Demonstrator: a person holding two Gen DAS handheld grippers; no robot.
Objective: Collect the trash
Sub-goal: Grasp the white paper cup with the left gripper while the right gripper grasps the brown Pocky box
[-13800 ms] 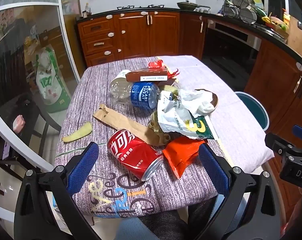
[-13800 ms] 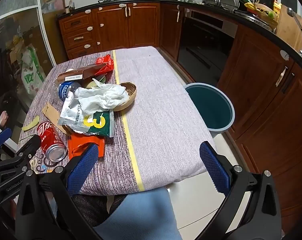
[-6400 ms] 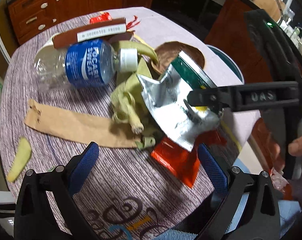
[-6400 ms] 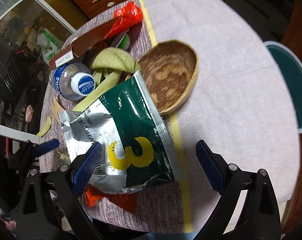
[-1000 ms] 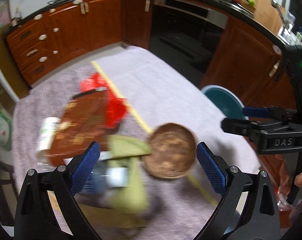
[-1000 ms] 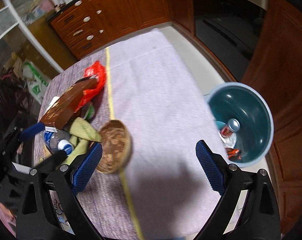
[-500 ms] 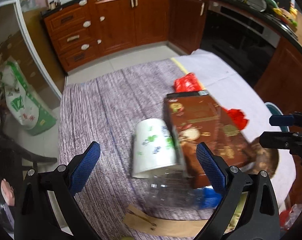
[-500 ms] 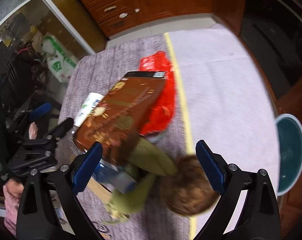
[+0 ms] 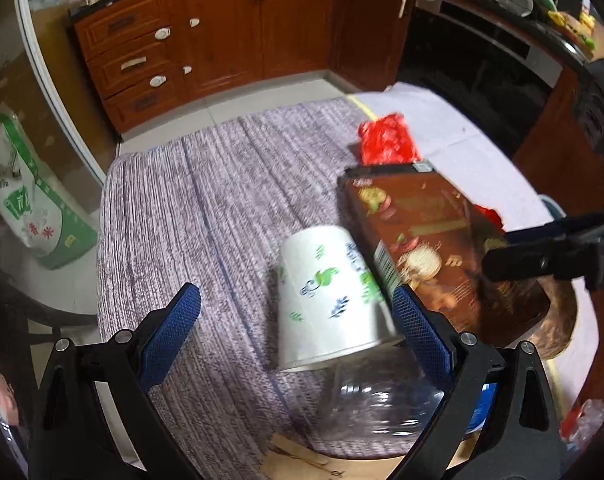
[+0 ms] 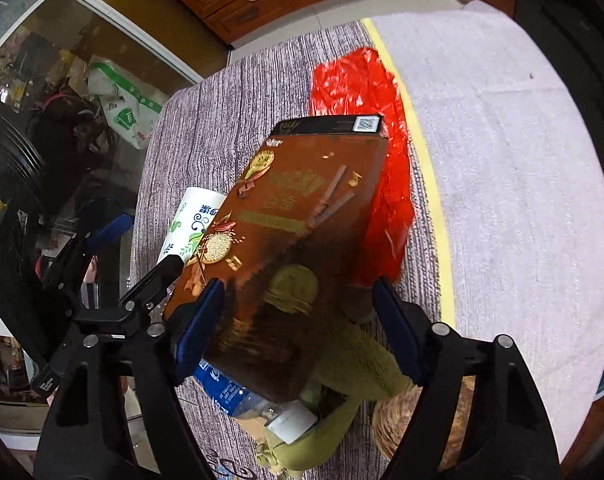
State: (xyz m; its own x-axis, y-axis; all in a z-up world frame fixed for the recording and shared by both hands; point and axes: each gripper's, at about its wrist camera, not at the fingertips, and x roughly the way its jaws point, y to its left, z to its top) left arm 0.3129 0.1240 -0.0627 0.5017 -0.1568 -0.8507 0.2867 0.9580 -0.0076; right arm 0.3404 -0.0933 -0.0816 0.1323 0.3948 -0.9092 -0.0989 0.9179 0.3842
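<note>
Cloth-covered table (image 9: 174, 216), paper cup (image 9: 329, 300), clear bottle (image 9: 377, 404), red wrapper (image 10: 357, 92), wooden bowl (image 9: 557, 324)

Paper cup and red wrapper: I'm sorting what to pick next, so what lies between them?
The brown snack box lies between the paper cup and the red wrapper. The right wrist view shows this most clearly.

Light: even indoor, moderately bright, no hard shadows on the desk (image 9: 206, 208)
Glare: soft sheen on the red wrapper (image 10: 357, 92)
Blur: motion smear on the brown box (image 9: 433, 252) and paper cup (image 9: 329, 296) (left view worst)
Edges: heavy fisheye bending, black vignette at corners
</note>
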